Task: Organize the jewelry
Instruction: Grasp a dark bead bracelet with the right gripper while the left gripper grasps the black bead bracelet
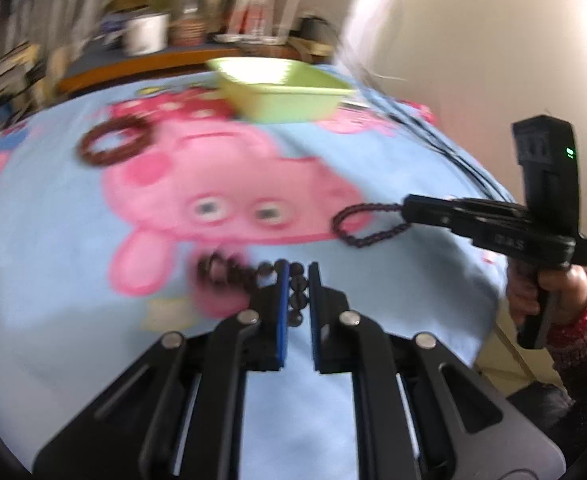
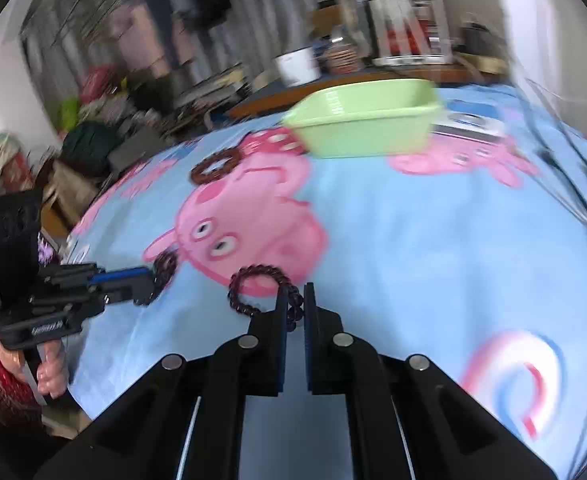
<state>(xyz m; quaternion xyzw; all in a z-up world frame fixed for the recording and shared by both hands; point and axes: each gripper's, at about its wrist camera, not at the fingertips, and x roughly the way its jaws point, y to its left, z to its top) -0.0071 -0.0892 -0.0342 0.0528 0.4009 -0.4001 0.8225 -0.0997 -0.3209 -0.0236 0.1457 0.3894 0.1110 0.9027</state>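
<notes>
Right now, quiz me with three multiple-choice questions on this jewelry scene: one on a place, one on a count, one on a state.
1. Where does the green bin stand?
A. at the far side of the blue blanket
B. on the floor
C. in the left tongs

2. How many bead bracelets show in all?
A. one
B. three
C. five

3. What are the right tongs doing?
A. hanging open and empty
B. shut on a dark purple bracelet
C. resting in the bin

Answers:
1 A, it sits beyond the pig print.
2 B, one in each pair of tongs, plus the brown bracelet lying loose.
3 B, its beads sit between the pads.
</notes>
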